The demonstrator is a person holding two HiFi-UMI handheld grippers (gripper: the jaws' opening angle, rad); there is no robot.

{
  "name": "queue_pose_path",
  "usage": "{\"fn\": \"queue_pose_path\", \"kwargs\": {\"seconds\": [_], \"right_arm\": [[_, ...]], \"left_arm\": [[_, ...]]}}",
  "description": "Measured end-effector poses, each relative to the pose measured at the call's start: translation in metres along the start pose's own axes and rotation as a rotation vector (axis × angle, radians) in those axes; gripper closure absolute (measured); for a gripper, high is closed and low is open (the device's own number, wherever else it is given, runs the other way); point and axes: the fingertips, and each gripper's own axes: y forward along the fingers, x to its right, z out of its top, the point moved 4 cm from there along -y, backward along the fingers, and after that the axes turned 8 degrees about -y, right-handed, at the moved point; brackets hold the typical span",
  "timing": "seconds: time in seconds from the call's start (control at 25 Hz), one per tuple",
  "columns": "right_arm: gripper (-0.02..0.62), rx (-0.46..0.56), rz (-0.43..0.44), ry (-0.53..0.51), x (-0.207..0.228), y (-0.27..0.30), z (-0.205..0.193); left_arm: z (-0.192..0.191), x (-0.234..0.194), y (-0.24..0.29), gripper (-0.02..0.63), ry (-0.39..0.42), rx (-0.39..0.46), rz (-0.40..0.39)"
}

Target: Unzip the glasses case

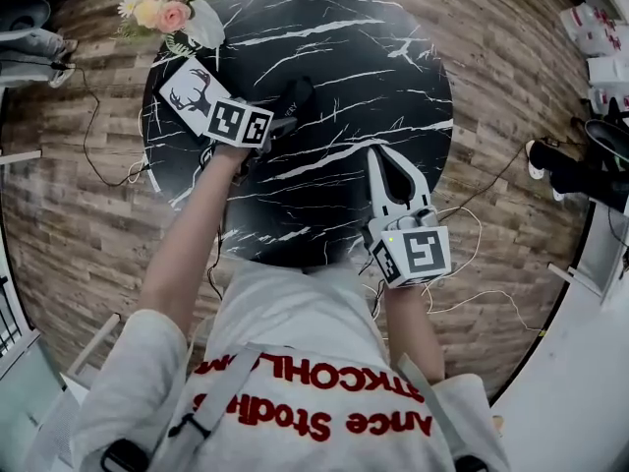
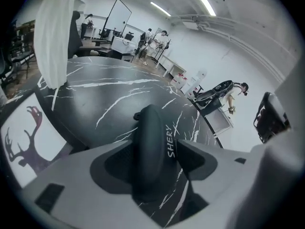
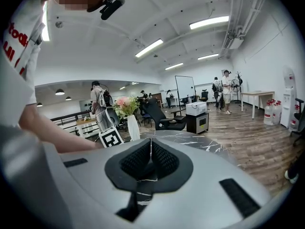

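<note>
Upper centre of frame, my left gripper (image 1: 278,124) straddles the glasses case (image 2: 152,149), jaws wide, no clamp yet. Right gripper (image 1: 379,160) closed, empty. Next: clamp it so right can work the zip.

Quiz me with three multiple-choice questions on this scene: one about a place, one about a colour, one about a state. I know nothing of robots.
1. Where is the black oval glasses case?
A) on the round marble table, between the left gripper's jaws
B) under the table
C) hanging over the table's edge

2. The table's top is:
A) white with black veins
B) black with white veins
C) plain brown

3. The right gripper's jaws are:
A) wide apart
B) shut on the case
C) shut, nothing between

Answers: 1 A, the left gripper view shows it there. 2 B, seen in the head view. 3 C, the right gripper view shows its jaws meeting.
</note>
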Motion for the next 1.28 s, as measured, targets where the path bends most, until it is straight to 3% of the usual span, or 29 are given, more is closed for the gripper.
{"fn": "queue_pose_path", "kwargs": {"seconds": [0.28, 0.48, 0.56, 0.92, 1.16, 1.28], "right_arm": [[0.577, 0.008, 0.021, 0.000, 0.000, 0.002, -0.004], [0.577, -0.032, 0.060, -0.010, -0.005, 0.014, -0.018], [0.577, -0.064, 0.085, -0.023, -0.011, 0.020, -0.028], [0.577, -0.187, 0.195, -0.054, -0.036, 0.025, -0.072], [0.577, -0.463, 0.349, -0.124, -0.069, 0.025, -0.151], [0.539, -0.596, 0.365, -0.118, -0.080, 0.025, -0.186]], "left_arm": [[-0.028, 0.002, -0.011, 0.314, -0.075, -0.034, 0.007], [-0.060, 0.011, -0.014, 0.327, -0.374, -0.015, -0.094], [-0.071, 0.018, -0.014, 0.327, -0.442, -0.021, -0.127], [-0.115, 0.049, -0.012, 0.358, -0.448, -0.112, -0.153], [-0.115, 0.064, 0.002, 0.383, -0.557, -0.093, -0.254], [-0.107, 0.067, 0.007, 0.377, -0.546, -0.089, -0.250]]}}
